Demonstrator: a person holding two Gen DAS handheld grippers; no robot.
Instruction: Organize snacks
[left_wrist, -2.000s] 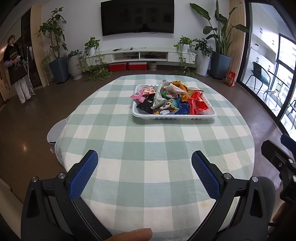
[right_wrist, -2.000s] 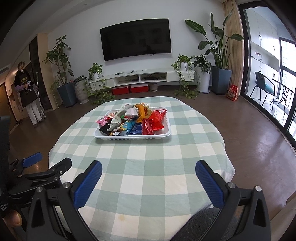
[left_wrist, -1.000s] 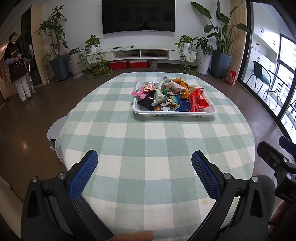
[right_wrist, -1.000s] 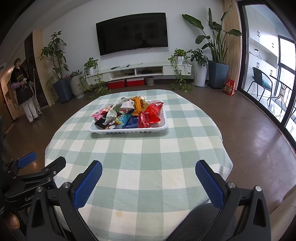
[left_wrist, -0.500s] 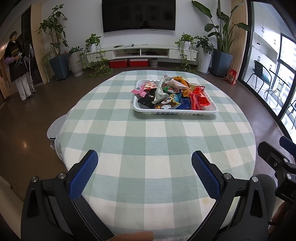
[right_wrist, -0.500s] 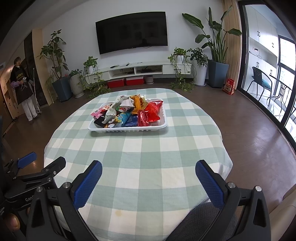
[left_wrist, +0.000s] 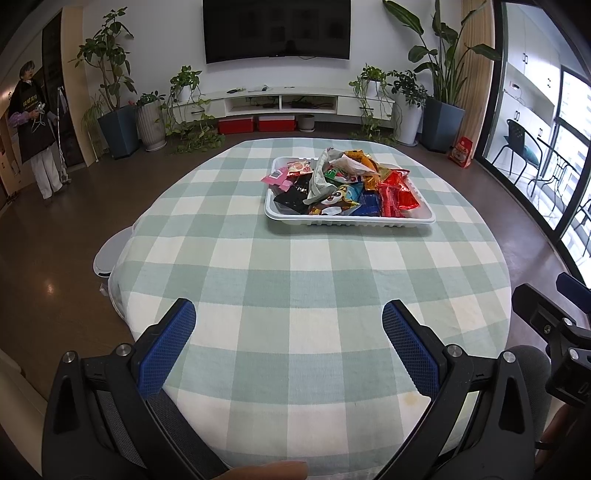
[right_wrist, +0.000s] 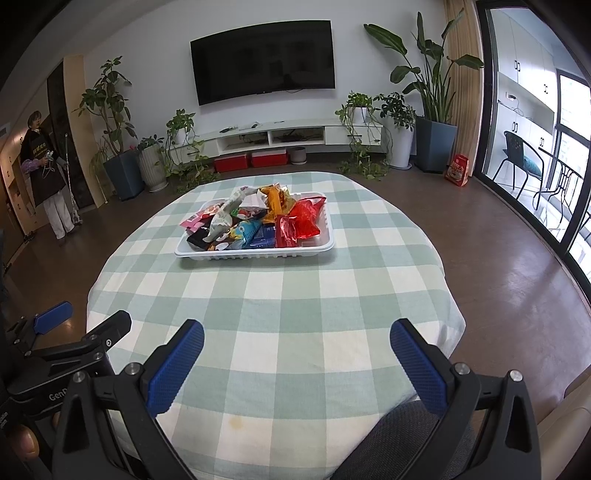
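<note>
- Snack packets (left_wrist: 343, 188) (right_wrist: 258, 221) lie heaped in a white tray (left_wrist: 351, 220) (right_wrist: 255, 254) on the far half of the table, well apart from both grippers.
- Heap contents: red packets (left_wrist: 397, 192) (right_wrist: 301, 221) on the right side; a blue packet (left_wrist: 369, 201) (right_wrist: 264, 234) at the front edge; a black packet (left_wrist: 293, 195) at the front left; a pink packet (left_wrist: 275, 177) (right_wrist: 192, 221) overhanging the left rim; an orange packet (left_wrist: 356, 155) (right_wrist: 273, 199) and a crumpled pale wrapper (left_wrist: 319, 177) (right_wrist: 223, 214) on top.
- Tray: rectangular, ribbed side wall, long side facing the cameras.
- Table (left_wrist: 314, 280) (right_wrist: 280, 302): round, covered with a green-and-white checked cloth; a small yellowish stain (left_wrist: 412, 397) (right_wrist: 236, 421) sits near the front edge.
- Left gripper (left_wrist: 289, 325): fingers spread wide, blue pads (left_wrist: 166, 350) holding nothing, positioned over the near edge of the table. A fingertip of the holding hand (left_wrist: 269, 470) shows at the bottom edge.
- Right gripper (right_wrist: 296, 345): fingers spread wide, blue pads (right_wrist: 419, 367) holding nothing, positioned over the near edge of the table, to the right of the left gripper.
- Cross-view: each gripper shows at the side margin of the other camera's view.
- Surroundings: wall-mounted television (right_wrist: 262, 61), low white cabinet (right_wrist: 280, 138), potted plants on both sides, glass doors at right.
- A person (right_wrist: 46, 173) stands at far left, near the wall.
</note>
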